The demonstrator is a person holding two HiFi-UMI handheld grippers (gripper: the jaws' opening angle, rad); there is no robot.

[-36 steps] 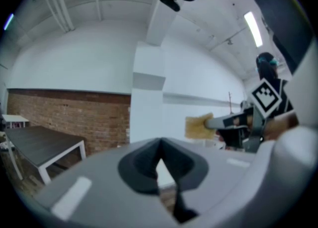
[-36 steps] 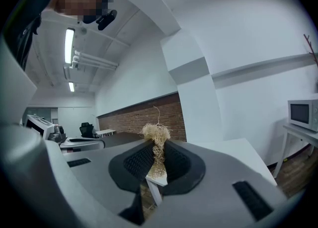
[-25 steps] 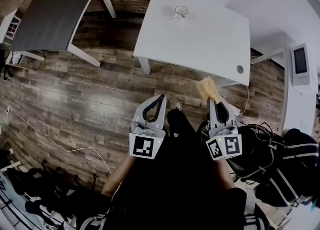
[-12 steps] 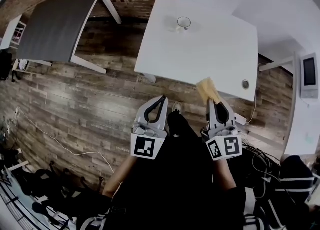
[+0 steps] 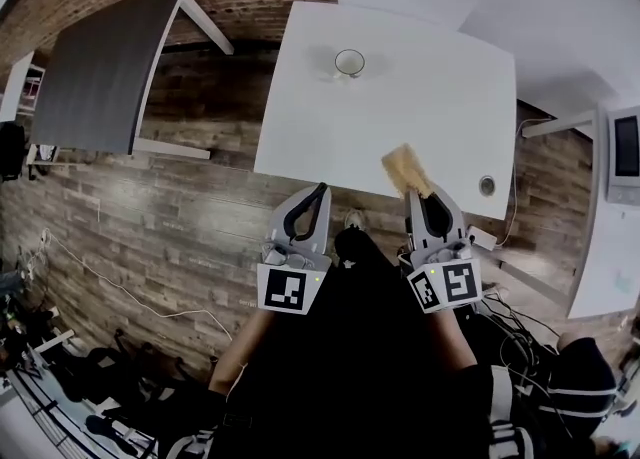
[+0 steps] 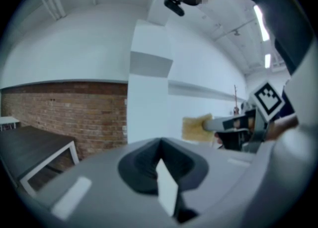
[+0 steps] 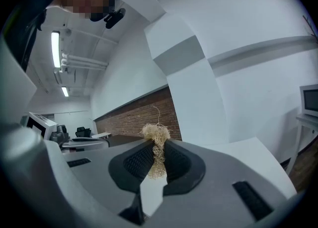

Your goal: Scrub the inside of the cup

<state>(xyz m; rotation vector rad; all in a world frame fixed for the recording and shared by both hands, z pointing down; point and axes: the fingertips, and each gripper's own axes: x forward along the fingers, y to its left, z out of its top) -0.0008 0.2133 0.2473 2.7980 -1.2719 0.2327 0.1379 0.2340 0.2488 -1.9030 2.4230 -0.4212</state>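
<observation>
- Nearing the white tabletop, which sits closer than a second ago; reaching comes next.
- My left claw is pressed together, empty.
- My right claw is clamped on the fibrous scrub pad.
- The cup stands upright near the tabletop's far edge, well apart from both claws.

bare white table top lies open from near edge to the far cup.
</observation>
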